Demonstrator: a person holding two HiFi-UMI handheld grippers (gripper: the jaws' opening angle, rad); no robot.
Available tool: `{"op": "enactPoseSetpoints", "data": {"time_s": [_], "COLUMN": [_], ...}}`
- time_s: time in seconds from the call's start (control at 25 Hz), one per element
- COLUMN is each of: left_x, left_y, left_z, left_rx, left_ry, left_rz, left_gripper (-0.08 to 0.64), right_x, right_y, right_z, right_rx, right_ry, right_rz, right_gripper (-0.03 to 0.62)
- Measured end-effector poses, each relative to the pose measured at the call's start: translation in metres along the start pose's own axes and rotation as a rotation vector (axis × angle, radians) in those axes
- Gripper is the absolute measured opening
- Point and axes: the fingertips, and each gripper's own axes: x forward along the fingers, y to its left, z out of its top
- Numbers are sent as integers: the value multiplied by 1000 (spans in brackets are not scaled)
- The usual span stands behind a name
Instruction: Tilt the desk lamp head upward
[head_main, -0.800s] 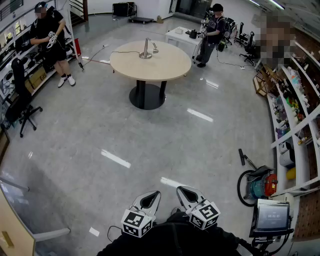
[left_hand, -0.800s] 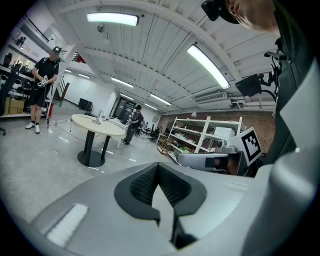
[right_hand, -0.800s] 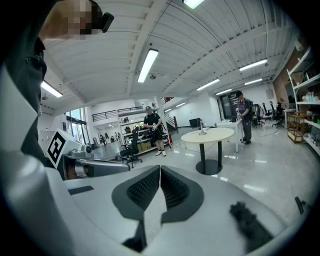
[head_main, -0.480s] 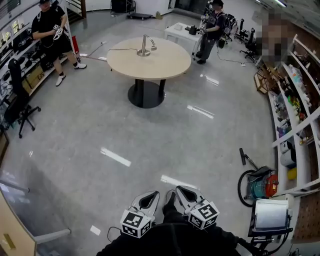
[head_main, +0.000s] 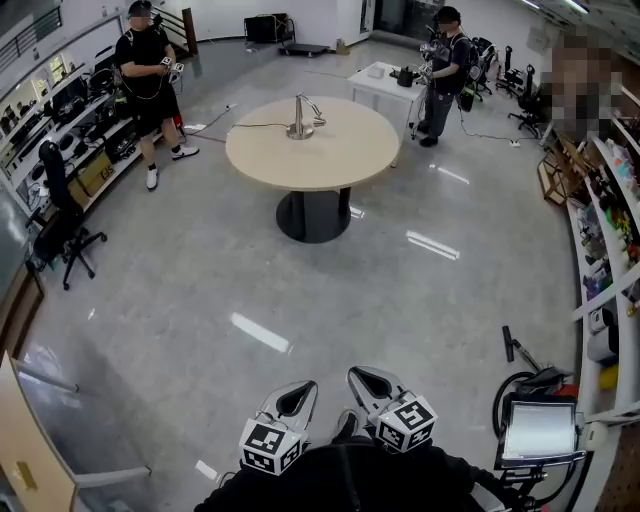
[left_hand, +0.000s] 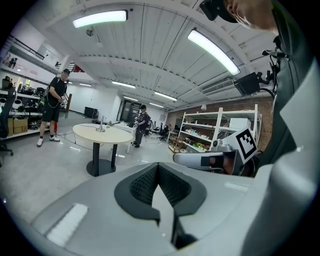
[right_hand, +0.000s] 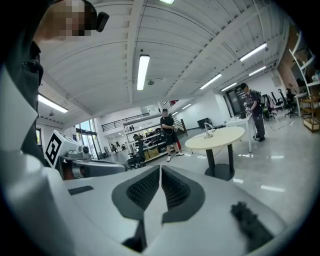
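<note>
Well, nearest to me, at the bottom centre of the head view, the person keeps the 2 tongs close against the body: the left gripper (head_main: 298, 396) and the right gripper (head_main: 368, 383) sit side by side and point a little down toward the floor. In each gripper view the ribbed pads are pressed together along 1 thin line, and nothing is between them. I judge this is only a carrying posture, because there is nothing within reach to take, so there is no reason to spread the jaws.

Beyond the grippers lies a wide stretch of glossy floor (head_main: 250, 290). At the lower right edge a small screen (head_main: 540, 432) stands on its own stand.

Further, in the upper centre, is the round table (head_main: 345, 160). The desk lamp (head_main: 303, 114) stands upright on the far left part of its top, probably there because its cable leaves over the left edge toward the floor. The head leans out to the right of the stem, but it is too small to tell its angle.

Behind the table, 1 person (head_main: 148, 80) stands at the upper left near the shelves and another person (head_main: 444, 65) at the upper right beside a white table. Both are well apart from the lamp.

So the tilting is not yet begun; the lamp must first be approached.
</note>
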Motion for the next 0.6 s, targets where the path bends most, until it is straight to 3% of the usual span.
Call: {"op": "enactPoseSetpoints", "data": {"time_s": [0.24, 0.6], "left_x": [48, 94], "left_y": [1, 13], "left_z": [19, 33], "left_rx": [0, 8], "left_ry": [17, 29], "left_rz": [30, 44], "left_gripper": [6, 6], "right_x": [9, 24], "right_y": [-48, -95], "right_z": [17, 30], "right_rx": [24, 39], "right_ry": [2, -8], "right_rz": [47, 39], "right_gripper": [8, 11]}}
